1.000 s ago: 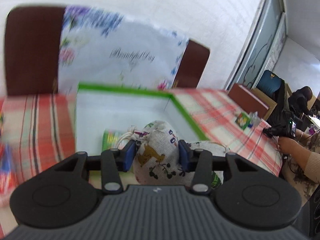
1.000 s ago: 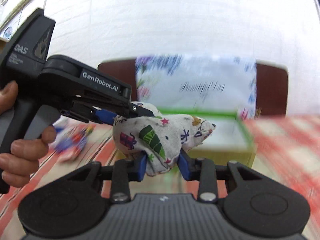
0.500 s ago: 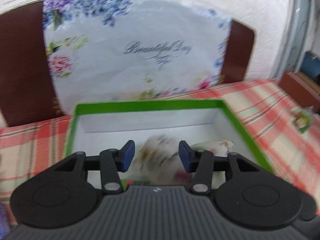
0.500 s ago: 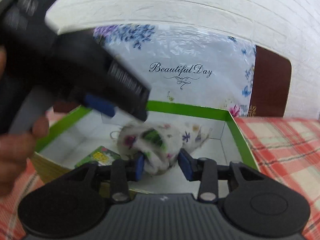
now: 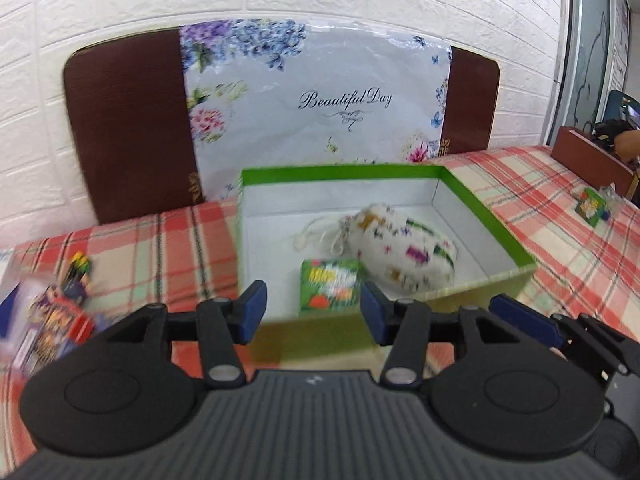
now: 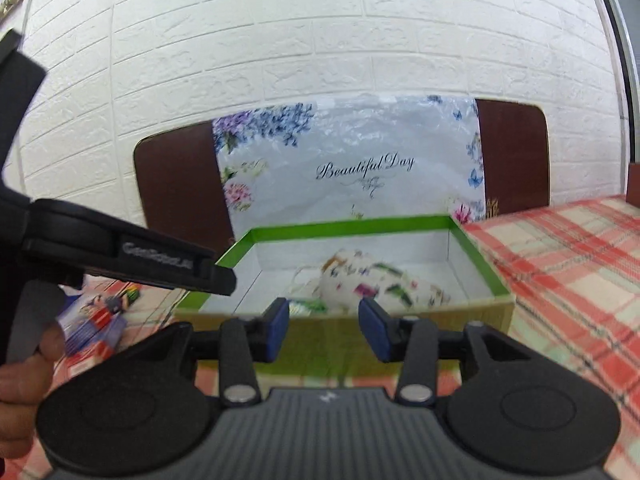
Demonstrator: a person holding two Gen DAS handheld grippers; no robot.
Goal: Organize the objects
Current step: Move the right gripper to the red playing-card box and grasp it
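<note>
A green-rimmed cardboard box [image 5: 484, 208] stands on the checked tablecloth. Inside it lie printed cloth drawstring pouches [image 5: 400, 248], pressed together and blurred, with a small green packet [image 5: 330, 284] in front of them. My left gripper [image 5: 312, 312] hangs before the box's near wall; its jaws are opening and nothing is between them. My right gripper [image 6: 324, 320] is also short of the near wall, open and empty, with the pouches [image 6: 384, 284] visible beyond its fingers. The left gripper's body [image 6: 120, 256] crosses the left of the right wrist view.
A floral lid [image 5: 320, 100] reading "Beautiful Day" leans on a brown board [image 5: 128, 132] against the white brick wall. Colourful packets [image 5: 52, 320] lie on the cloth to the left. A small green packet [image 5: 592, 206] and a brown box [image 5: 588, 160] sit at the right.
Both grippers let go of their pouches, which now lie in the box. Both have drawn back from over the box to in front of its near wall, jaws wider.
</note>
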